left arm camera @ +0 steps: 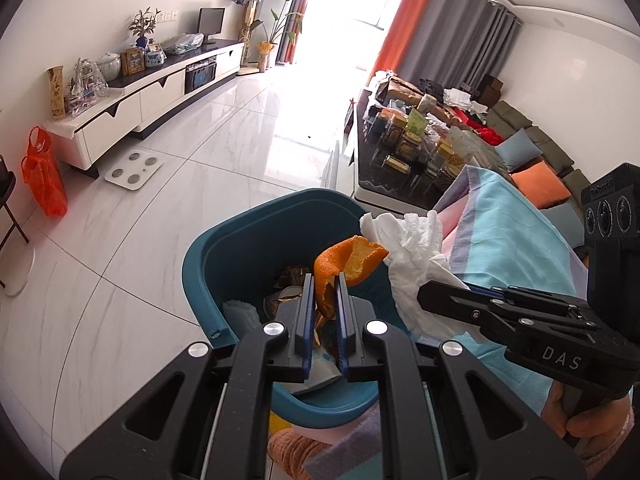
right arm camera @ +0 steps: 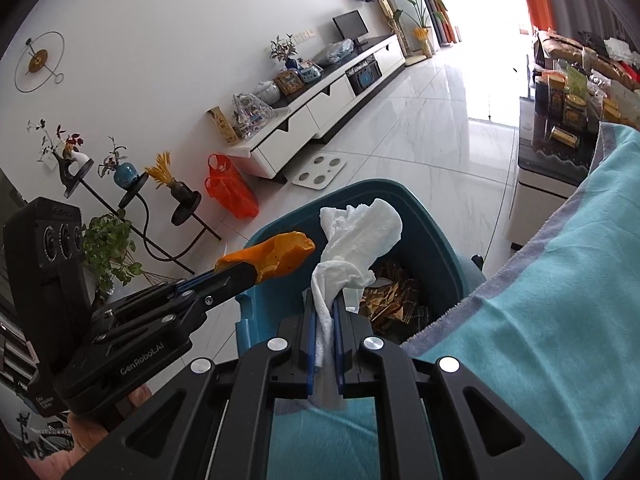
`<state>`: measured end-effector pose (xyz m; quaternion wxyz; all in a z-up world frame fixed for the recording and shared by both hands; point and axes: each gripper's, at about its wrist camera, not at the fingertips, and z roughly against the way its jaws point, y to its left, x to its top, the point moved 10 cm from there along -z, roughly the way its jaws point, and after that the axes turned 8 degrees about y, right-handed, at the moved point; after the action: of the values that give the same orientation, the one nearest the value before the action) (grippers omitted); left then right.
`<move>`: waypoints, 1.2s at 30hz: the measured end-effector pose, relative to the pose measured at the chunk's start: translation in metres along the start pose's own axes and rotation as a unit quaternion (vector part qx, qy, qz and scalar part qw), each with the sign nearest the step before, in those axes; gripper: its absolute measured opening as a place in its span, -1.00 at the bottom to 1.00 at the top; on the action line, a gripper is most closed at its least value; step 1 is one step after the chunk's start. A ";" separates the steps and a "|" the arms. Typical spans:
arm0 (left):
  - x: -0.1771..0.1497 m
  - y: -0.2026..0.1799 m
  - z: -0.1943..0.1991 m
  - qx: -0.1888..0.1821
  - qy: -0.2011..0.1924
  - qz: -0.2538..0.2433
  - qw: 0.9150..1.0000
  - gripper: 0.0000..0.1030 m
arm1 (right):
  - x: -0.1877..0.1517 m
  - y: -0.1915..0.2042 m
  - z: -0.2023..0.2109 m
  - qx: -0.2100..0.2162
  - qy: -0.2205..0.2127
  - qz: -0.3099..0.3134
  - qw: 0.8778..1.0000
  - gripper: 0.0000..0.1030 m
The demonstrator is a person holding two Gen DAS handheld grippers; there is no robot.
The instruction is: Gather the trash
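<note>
Orange peel [left arm camera: 347,267] pinched in left gripper [left arm camera: 323,280], tissue [right arm camera: 352,236] clamped in right gripper [right arm camera: 324,300], both above teal bin [left arm camera: 240,236].

The lower part of the orange peel [left arm camera: 347,264] is hidden between the fingers [left arm camera: 305,312] of the left gripper [left arm camera: 323,280]. The tissue [right arm camera: 356,240] runs down between the right gripper's [right arm camera: 325,300] fingers [right arm camera: 310,320], its end out of sight. The bin's [left arm camera: 248,236] near rim and much of its contents are covered by both grippers. The towel [right arm camera: 560,280] is cut off by the picture's edge. The items on the far bench [left arm camera: 372,184] are too small to identify.
</note>
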<state>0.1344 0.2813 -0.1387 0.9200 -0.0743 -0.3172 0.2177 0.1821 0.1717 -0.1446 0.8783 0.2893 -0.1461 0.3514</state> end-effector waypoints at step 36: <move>-0.010 -0.020 0.018 0.003 -0.071 -0.046 0.996 0.79 | -0.031 -0.019 0.063 -0.049 -0.074 -0.011 0.996 0.19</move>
<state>0.1233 0.2587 -0.1245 0.9044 -0.0411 -0.3842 0.1813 0.1702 0.1053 -0.1164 0.8821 0.2723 -0.2244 0.3121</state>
